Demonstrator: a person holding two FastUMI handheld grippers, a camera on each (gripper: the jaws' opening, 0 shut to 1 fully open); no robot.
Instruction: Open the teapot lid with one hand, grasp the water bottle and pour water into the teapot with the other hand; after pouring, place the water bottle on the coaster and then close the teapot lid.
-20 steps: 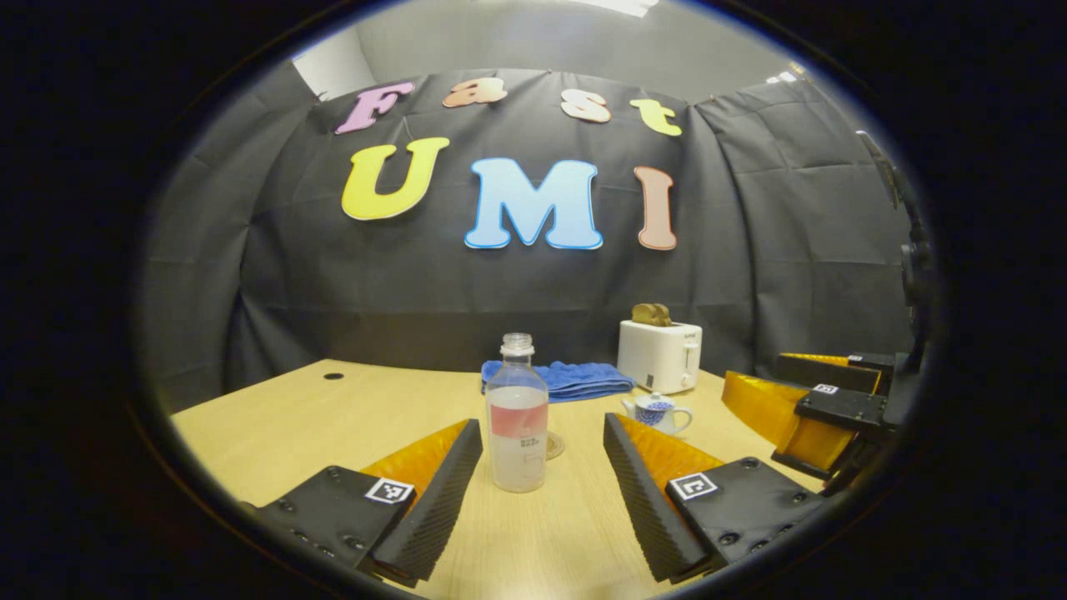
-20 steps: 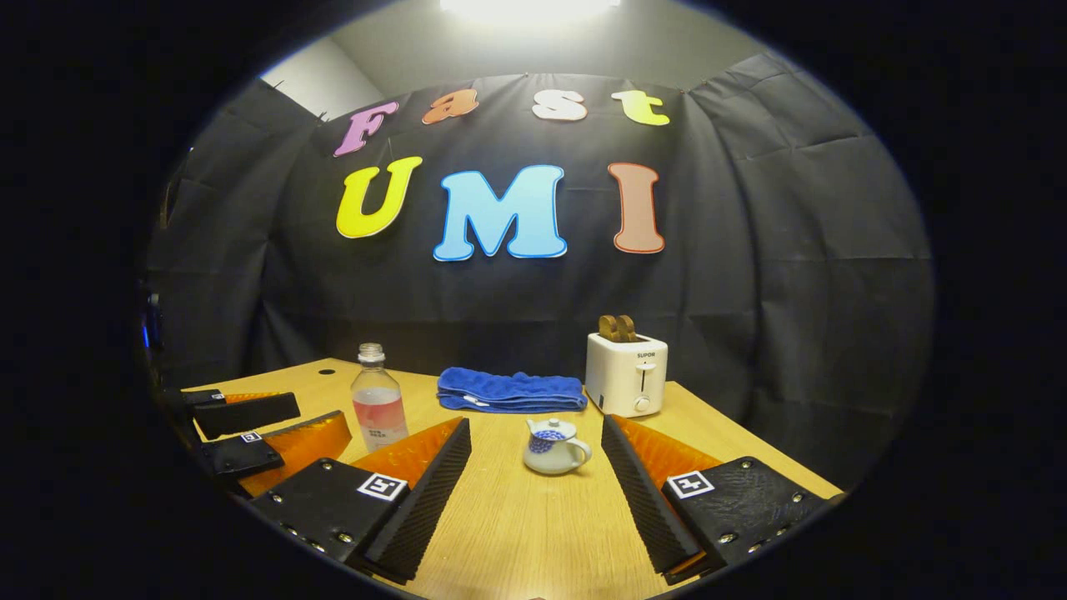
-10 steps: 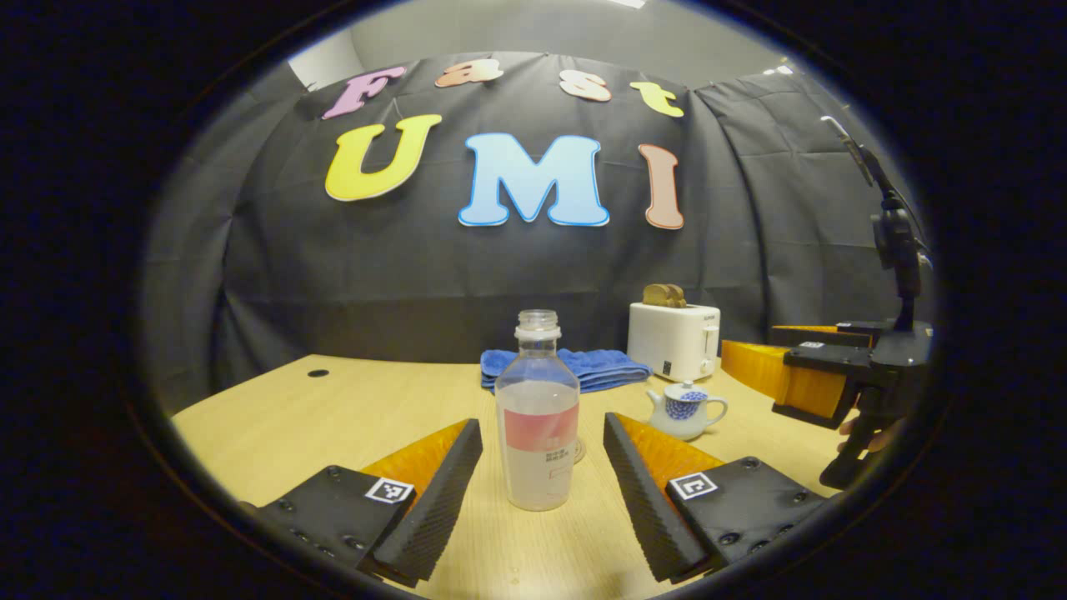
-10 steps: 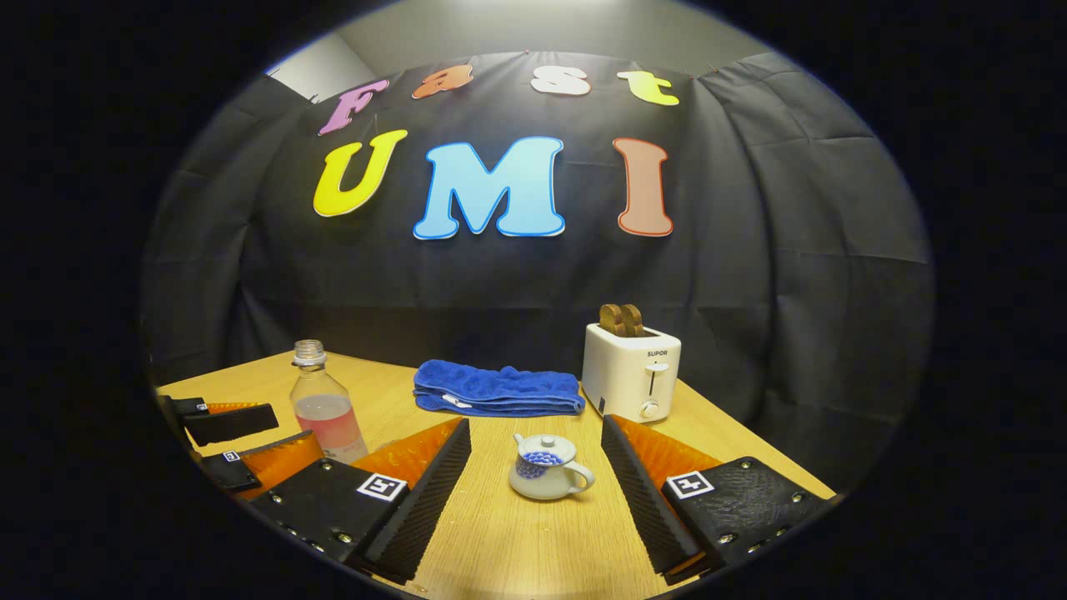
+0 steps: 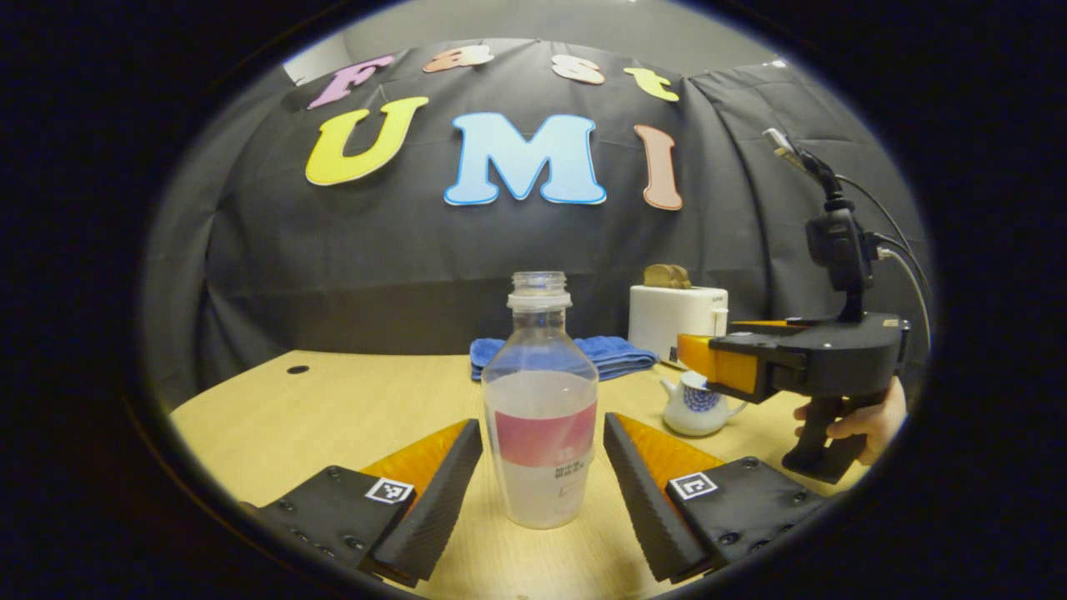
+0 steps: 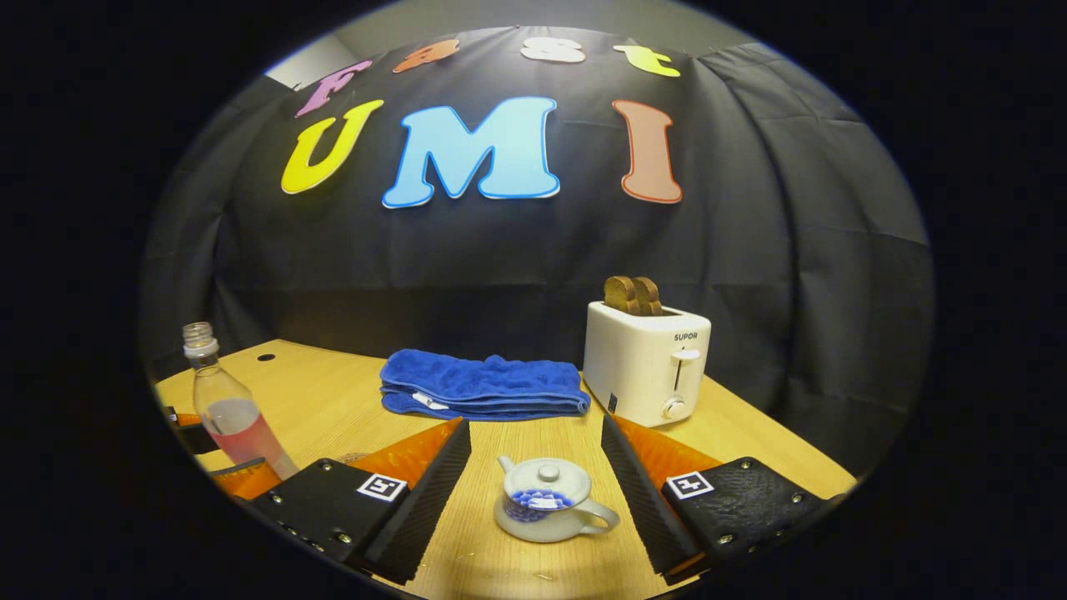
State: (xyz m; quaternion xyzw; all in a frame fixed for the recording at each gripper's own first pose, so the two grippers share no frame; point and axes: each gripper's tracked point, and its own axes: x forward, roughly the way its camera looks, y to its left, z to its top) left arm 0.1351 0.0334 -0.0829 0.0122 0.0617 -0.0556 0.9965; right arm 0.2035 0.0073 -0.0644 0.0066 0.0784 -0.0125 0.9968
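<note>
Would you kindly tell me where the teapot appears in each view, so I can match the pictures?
Left gripper view: teapot right of centre, beyond the bottle, partly behind the other gripper.
Right gripper view: bottom centre, between that gripper's jaws.
Shared landmark: the white toaster behind it.

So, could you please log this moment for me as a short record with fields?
bottle: uncapped, upright on the table, part full
left tongs: open, either side of the bottle, not touching
teapot: lid on
right tongs: open, over the teapot
towel: folded, at the back
toaster: right of the towel, bread in its slots
</note>
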